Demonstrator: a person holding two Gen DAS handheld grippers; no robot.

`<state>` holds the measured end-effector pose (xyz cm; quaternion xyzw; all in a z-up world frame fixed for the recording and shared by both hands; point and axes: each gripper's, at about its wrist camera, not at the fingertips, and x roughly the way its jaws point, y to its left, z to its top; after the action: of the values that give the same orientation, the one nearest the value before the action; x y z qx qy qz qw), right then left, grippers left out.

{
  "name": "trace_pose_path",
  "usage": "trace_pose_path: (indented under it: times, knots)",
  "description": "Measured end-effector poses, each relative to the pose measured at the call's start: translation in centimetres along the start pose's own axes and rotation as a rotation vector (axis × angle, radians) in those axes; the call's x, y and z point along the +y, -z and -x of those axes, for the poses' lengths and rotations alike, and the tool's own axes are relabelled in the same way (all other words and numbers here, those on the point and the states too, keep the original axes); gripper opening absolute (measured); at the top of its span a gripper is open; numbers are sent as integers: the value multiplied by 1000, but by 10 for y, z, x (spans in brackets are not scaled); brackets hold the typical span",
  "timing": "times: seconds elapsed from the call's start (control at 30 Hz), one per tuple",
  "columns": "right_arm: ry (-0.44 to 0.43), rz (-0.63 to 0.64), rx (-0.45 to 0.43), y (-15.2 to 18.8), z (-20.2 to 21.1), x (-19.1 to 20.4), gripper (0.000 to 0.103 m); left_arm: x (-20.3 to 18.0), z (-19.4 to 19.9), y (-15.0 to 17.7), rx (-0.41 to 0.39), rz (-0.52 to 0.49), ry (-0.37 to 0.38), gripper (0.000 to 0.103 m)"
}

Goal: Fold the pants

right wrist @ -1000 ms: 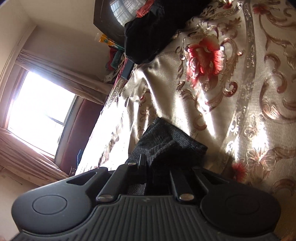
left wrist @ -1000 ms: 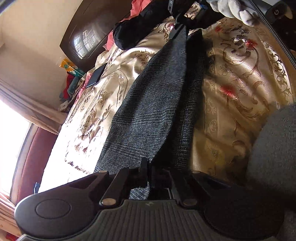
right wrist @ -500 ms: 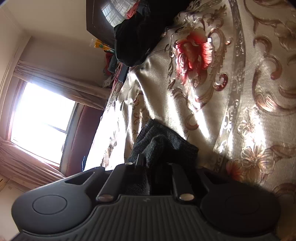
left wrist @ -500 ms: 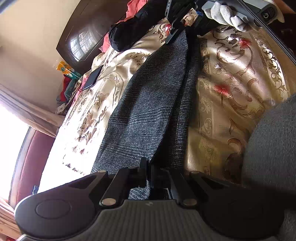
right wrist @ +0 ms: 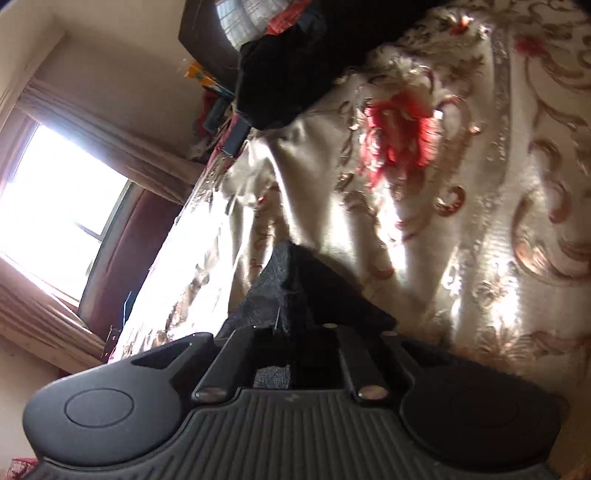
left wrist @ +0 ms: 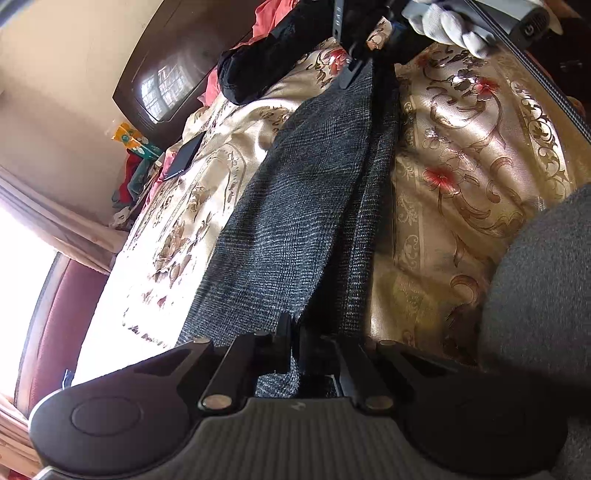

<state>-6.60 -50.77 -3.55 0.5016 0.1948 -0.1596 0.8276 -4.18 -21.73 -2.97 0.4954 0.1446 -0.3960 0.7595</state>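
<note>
Dark grey checked pants point(left wrist: 295, 206) lie stretched lengthwise over a gold floral bedspread point(left wrist: 461, 147). My left gripper point(left wrist: 295, 343) is shut on their near end, with cloth pinched between the pads. At the far end, my right gripper point(left wrist: 347, 77), carried by a white-gloved hand point(left wrist: 443, 22), pinches the other end. In the right wrist view, which is blurred, the right gripper point(right wrist: 295, 328) is closing its jaws on a dark bunch of the pants point(right wrist: 280, 295) just above the bedspread point(right wrist: 443, 184).
A black garment point(left wrist: 266, 62) is heaped at the head of the bed beside a dark headboard point(left wrist: 166, 81). A dark flat phone-like thing point(left wrist: 184, 155) lies near the bed's left edge. A grey fabric mass point(left wrist: 546, 288) fills the near right. A bright window is at the left.
The right gripper has carried the far end of the pants a little further toward the head of the bed. My left gripper has kept its grip and place.
</note>
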Motion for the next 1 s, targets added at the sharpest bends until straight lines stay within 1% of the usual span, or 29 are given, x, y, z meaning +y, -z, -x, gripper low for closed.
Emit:
trace_pose_path:
  times: [0.07,0.17,0.2,0.27,0.33,0.43,0.6,0.63,0.7,0.8,0.83,0.87,0.93,1.0]
  knots:
    - [-3,-26,4,2,0,-7,6,0,0,2,-4,-17,3,16]
    - [15,4,4,0,-2,-2,7,2,1,1,-3,-24,10,16]
    - [23,9,7,-2,-3,0,11,2,1,1,-2,-22,12,16]
    - [45,11,12,-7,-4,1,10,3,2,1,-1,-17,15,16]
    - [51,22,-7,-8,4,0,11,3,6,2,-3,-8,27,16]
    - [106,98,-52,-9,19,7,13,5,15,7,-5,20,56,16]
    - [171,236,-63,8,43,29,13,7,26,21,1,29,34,21]
    - [181,279,-64,15,48,37,14,7,30,26,3,28,26,24]
    - [146,377,-33,35,53,57,14,6,37,36,7,16,7,26]
    - [48,585,93,74,43,99,14,6,45,51,11,14,-19,27]
    - [14,698,153,94,35,118,15,7,47,56,19,18,-30,27]
    - [-9,795,186,110,29,132,17,10,49,61,25,28,-36,28]
    - [-61,1019,239,145,18,158,26,14,53,70,29,56,-46,32]
    - [-98,1195,299,173,8,175,26,19,57,78,33,68,-60,36]
